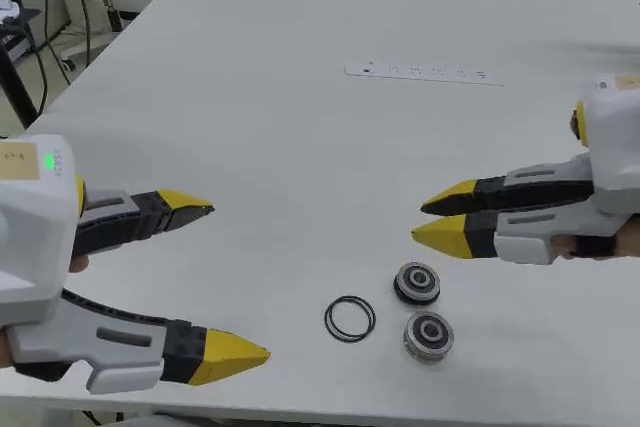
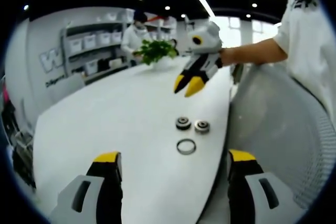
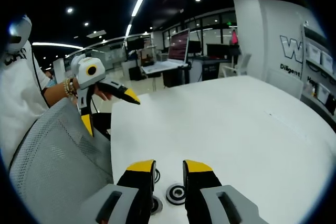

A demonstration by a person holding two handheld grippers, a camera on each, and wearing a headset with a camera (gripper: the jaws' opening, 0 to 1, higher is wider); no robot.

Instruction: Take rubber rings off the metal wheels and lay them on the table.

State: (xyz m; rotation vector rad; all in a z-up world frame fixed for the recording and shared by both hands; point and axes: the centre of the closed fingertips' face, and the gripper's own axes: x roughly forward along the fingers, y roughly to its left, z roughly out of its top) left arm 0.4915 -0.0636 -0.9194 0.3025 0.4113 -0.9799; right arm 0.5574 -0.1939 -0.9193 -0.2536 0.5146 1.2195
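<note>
Green plant (image 2: 156, 51) left gripper view; rubber rings (image 1: 350, 319) head view.

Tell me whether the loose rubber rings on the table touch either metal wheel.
Apart. The head view shows a strip of bare table between the rubber rings and the metal wheels; the left gripper view shows the same gap.

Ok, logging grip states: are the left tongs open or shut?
Open. The left tongs show their yellow tips wide apart in the head view and the left gripper view, with nothing held between them.
</note>
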